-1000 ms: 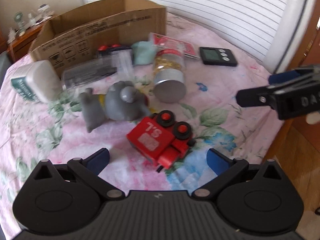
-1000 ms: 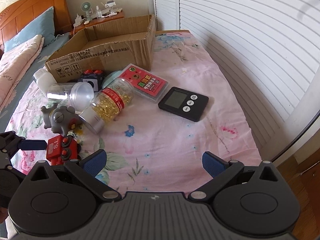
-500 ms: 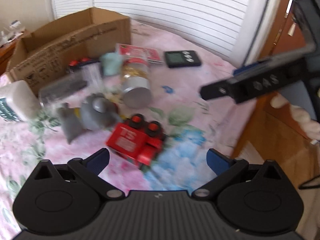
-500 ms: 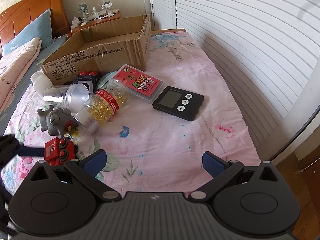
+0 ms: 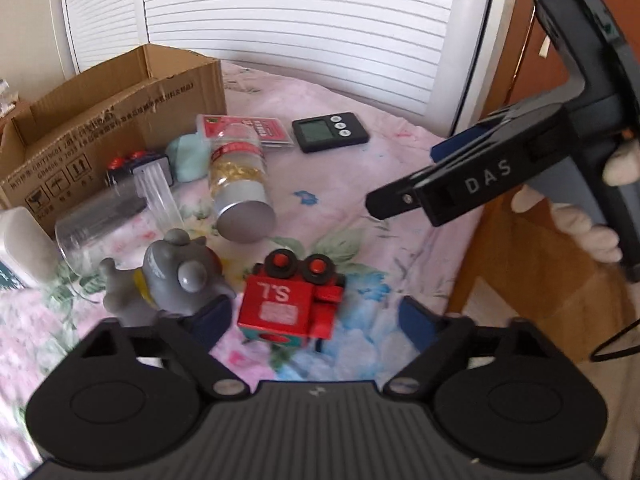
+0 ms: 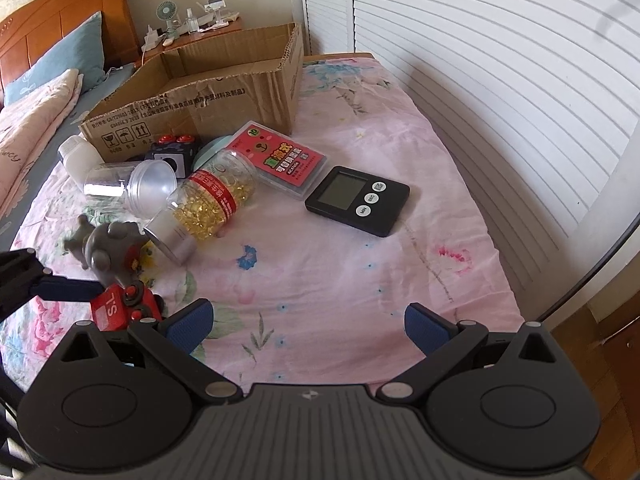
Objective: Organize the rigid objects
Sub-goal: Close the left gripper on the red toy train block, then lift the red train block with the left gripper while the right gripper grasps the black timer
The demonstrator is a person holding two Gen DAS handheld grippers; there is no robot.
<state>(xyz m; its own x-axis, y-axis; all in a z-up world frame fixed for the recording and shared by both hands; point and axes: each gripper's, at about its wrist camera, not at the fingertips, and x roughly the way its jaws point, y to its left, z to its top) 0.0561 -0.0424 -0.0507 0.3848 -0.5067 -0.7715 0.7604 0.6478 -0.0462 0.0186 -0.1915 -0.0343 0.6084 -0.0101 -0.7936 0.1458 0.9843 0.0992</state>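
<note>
Closing left gripper jaws around red toy, pads not yet touching | right gripper jaws wide, empty | cardboard box apparently empty; sorting barely begun

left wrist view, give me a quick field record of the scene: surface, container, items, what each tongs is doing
surface: pink floral bedsheet
container: open cardboard box at the far side, inside not visible
items: red toy train, grey figure, capsule bottle on its side, black timer, red card pack, clear jar
left tongs: jaws just been closing, train between the pads, the right pad still clear of it
right tongs: open, nothing between the pads
</note>
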